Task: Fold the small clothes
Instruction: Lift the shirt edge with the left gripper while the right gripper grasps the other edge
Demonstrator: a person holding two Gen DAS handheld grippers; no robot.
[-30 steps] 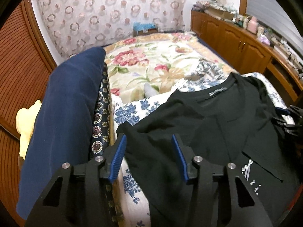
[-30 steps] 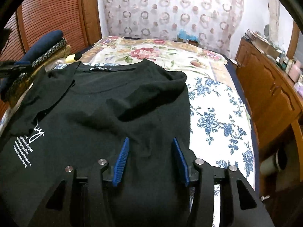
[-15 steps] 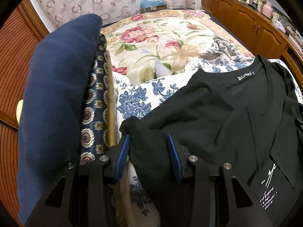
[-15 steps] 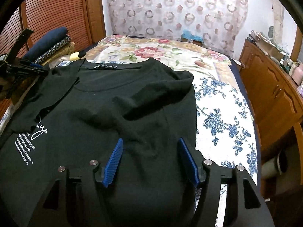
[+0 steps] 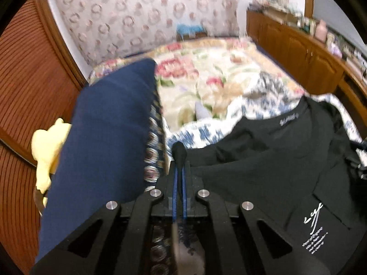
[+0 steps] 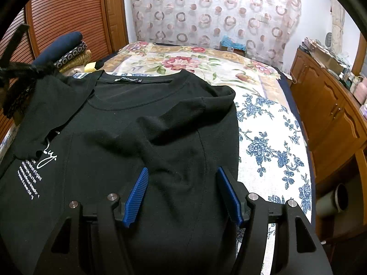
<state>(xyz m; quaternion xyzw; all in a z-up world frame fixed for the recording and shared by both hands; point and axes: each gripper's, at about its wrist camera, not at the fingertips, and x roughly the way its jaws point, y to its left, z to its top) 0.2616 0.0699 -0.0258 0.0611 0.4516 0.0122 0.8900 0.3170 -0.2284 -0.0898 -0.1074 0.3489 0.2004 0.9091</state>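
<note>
The black T-shirt [image 6: 142, 123] lies spread on the bed [image 6: 270, 123], collar towards the far end, and your left tool [image 5: 179, 160] has just closed its blue pads on a bunched bit of its sleeve edge; a dark nub of cloth pokes out past the tips. In the right wrist view that sleeve [image 6: 52, 105] is drawn up and over towards the chest, covering part of the white lettering [image 6: 32, 174]. Your right tool [image 6: 183, 183] has its jaws apart above the lower part of the shirt, with a rumpled ridge of black fabric lying between them; the pads do not press on it. Just beside the left tool stands a stack of folded cloth topped by a navy piece [image 5: 103, 142], with something pale yellow [image 5: 48, 153] behind it. A wooden cabinet [image 6: 330, 105] runs along the bed's far side.
</note>
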